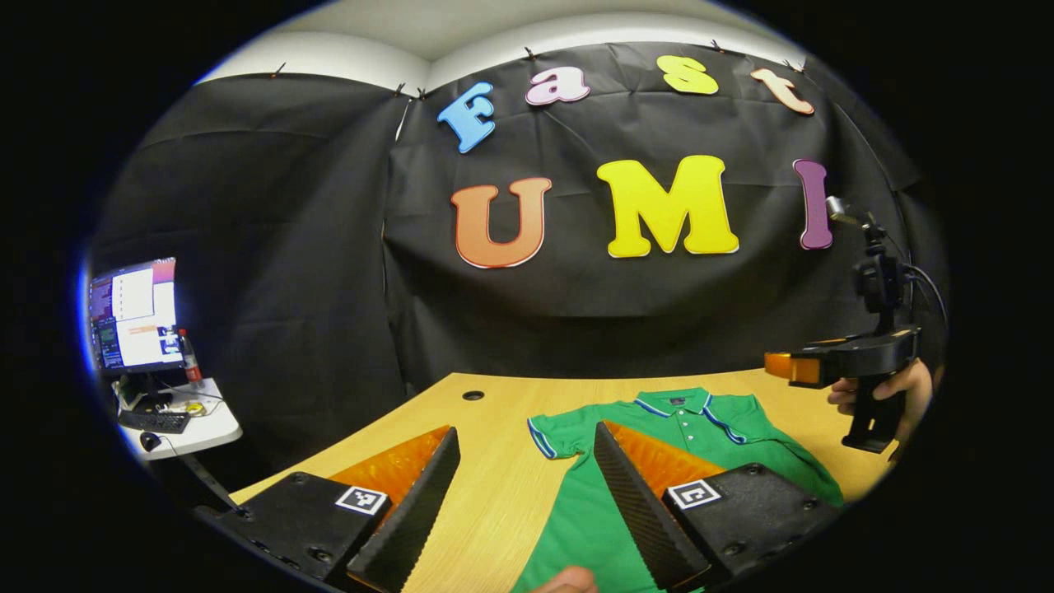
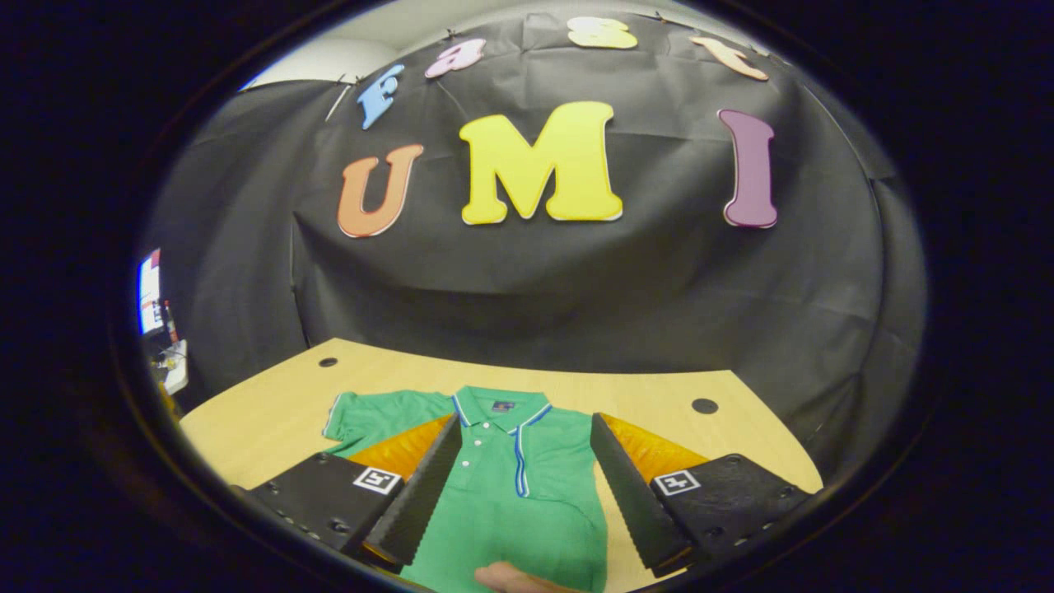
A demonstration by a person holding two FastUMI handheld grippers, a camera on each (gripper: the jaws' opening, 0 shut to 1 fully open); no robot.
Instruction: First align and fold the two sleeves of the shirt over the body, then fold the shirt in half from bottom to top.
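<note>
Left gripper view, nearest: the left gripper (image 1: 527, 494) hangs over the table with its jaws wide apart and nothing between them; one finger sits above bare wood, the other above the shirt's side.
Right gripper view, nearest: the right gripper (image 2: 523, 486) is likewise spread wide and empty, framing the shirt's chest and button strip between its fingers.
Fingertip at the bottom edge: a bit of a hand (image 2: 506, 578) shows at the lower rim over the cloth; what it is doing I cannot tell.
Shirt: the green polo shirt (image 1: 593, 511) lies flat and face up on the wooden table (image 1: 486, 486), collar toward the wall.
Sleeves: the sleeve (image 1: 553, 434) on the left gripper's side lies spread out to the side, unfolded; the other sleeve is hard to make out.
Why held so: both claws open and raised above the cloth look like a starting stance, each on its own side, ready to come down on a sleeve.
Task stage: judged from the flat shirt, no fold is made yet.
Farther off: the right gripper and the hand (image 1: 885, 387) that holds it float above the table's far side.
Farthest: a side desk with a monitor (image 1: 136, 313) and keyboard stands by the wall.
</note>
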